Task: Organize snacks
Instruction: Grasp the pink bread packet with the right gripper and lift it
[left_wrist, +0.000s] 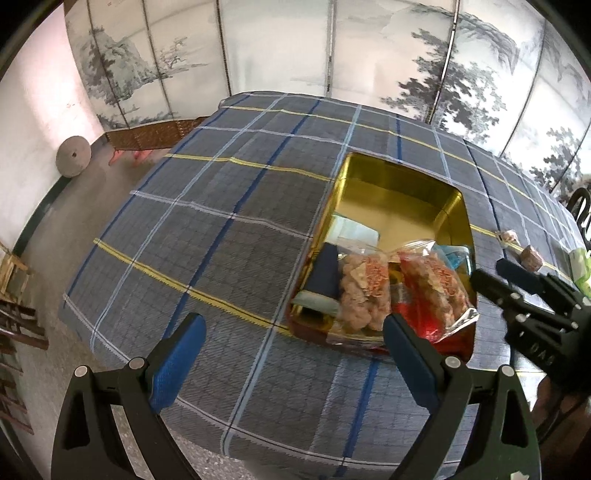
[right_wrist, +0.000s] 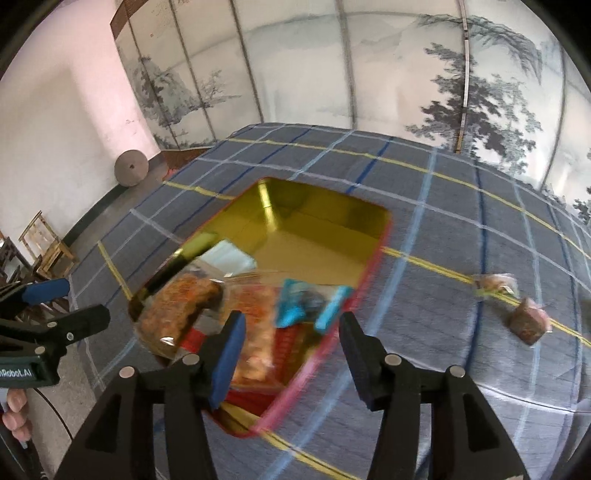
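Observation:
A gold-lined tin (left_wrist: 402, 221) with a red outside stands on the checked tablecloth. Its near end holds two clear bags of pinkish snacks (left_wrist: 364, 291) (right_wrist: 255, 332), blue packets (right_wrist: 295, 308) and pale wrappers. My left gripper (left_wrist: 295, 350) is open and empty over the cloth, just left of the tin's near corner. In the right wrist view the tin (right_wrist: 314, 251) lies ahead. My right gripper (right_wrist: 291, 350) stands open above its near corner with nothing between the pads. Two small wrapped snacks (right_wrist: 528, 321) (right_wrist: 493, 282) lie on the cloth to the tin's right.
The blue-grey checked cloth (left_wrist: 229, 236) covers the table, with bare cloth left of and beyond the tin. A painted folding screen (left_wrist: 280, 44) stands behind it. Something green (left_wrist: 581, 262) lies at the far right edge. A stone disc (left_wrist: 73, 157) leans on the wall, and wooden chairs (right_wrist: 48, 243) stand on the floor.

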